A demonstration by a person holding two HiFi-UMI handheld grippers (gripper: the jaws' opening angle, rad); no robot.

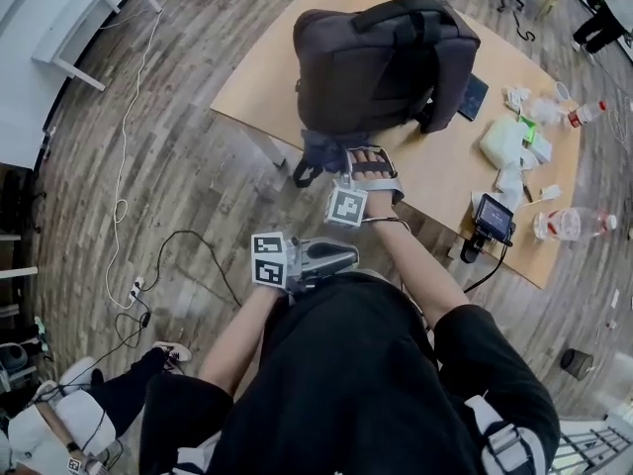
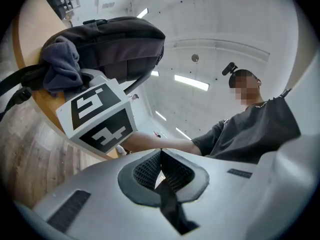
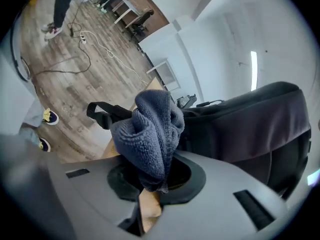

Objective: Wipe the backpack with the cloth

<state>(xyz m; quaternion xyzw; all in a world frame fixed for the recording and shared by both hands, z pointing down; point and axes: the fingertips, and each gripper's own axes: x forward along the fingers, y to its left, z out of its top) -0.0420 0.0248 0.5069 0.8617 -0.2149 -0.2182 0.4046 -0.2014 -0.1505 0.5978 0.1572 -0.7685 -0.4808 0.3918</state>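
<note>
Right tool (image 3: 155, 179) clamped on crumpled blue-grey terry cloth (image 3: 150, 134), at the base of dark grey fabric backpack (image 1: 381, 62), tan wooden bench (image 1: 435, 176), left tool (image 2: 160, 168) jaws together, empty

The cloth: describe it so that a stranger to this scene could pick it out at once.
On the light wooden table stands a large dark backpack. At its lower near corner, by the table's edge, the right gripper is shut on a bunched cloth. It is blue-grey and fuzzy, unlike the smooth dark backpack fabric and the black strap beside it.
</note>
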